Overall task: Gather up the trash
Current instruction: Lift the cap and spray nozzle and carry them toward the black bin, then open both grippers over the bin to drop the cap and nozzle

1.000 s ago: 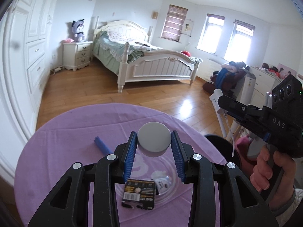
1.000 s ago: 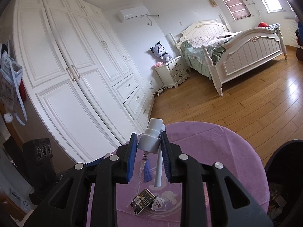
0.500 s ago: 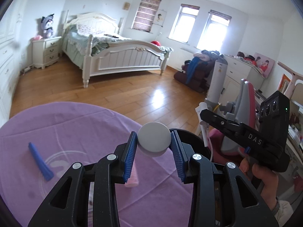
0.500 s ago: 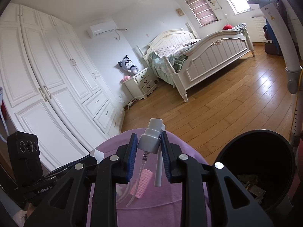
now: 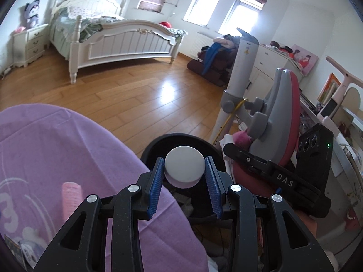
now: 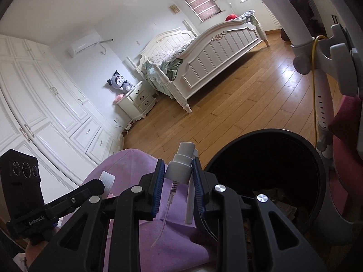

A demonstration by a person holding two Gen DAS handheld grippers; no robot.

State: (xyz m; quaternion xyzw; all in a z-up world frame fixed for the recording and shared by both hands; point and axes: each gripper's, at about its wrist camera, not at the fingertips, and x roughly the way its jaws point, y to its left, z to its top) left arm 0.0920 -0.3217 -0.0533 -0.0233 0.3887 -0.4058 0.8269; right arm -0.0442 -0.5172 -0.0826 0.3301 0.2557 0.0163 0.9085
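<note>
My left gripper (image 5: 185,182) is clamped on a round white cap (image 5: 184,170); both blue pads (image 5: 156,187) press against its sides, with the jaws partly spread to the cap's width. From the left wrist view the cap sits in front of the mouth of the black trash bin (image 5: 156,146), whose rim lies just past the edge of the purple tablecloth (image 5: 68,149).

My right gripper (image 6: 178,180) is closed on a white spray pump head (image 6: 180,166), held narrowly at its collar. The nozzle points up and away, and the spring and thin clear dip tube (image 6: 164,222) hang down below the jaws, over the cloth. A white tube-like piece hangs alongside; I cannot tell whether it belongs to the pump.

In the right wrist view the bin (image 6: 267,136) stands immediately right of the gripper, its rim close to the right finger. Some debris lies at the bottom. The cloth edge (image 6: 136,156) drops away just beside the bin, without a visible gap.

Remaining on the table, a pink ribbed roller (image 5: 71,197) lies near the left gripper's left finger, and a small packet (image 5: 13,250) sits at the lower left margin.

Beyond the bin the wooden floor (image 5: 127,99) is open as far as the white bed (image 5: 120,38). To the right, a white pole with grey clamp (image 5: 233,95) and a pink and grey chair (image 5: 283,113) crowd the bin closely.
</note>
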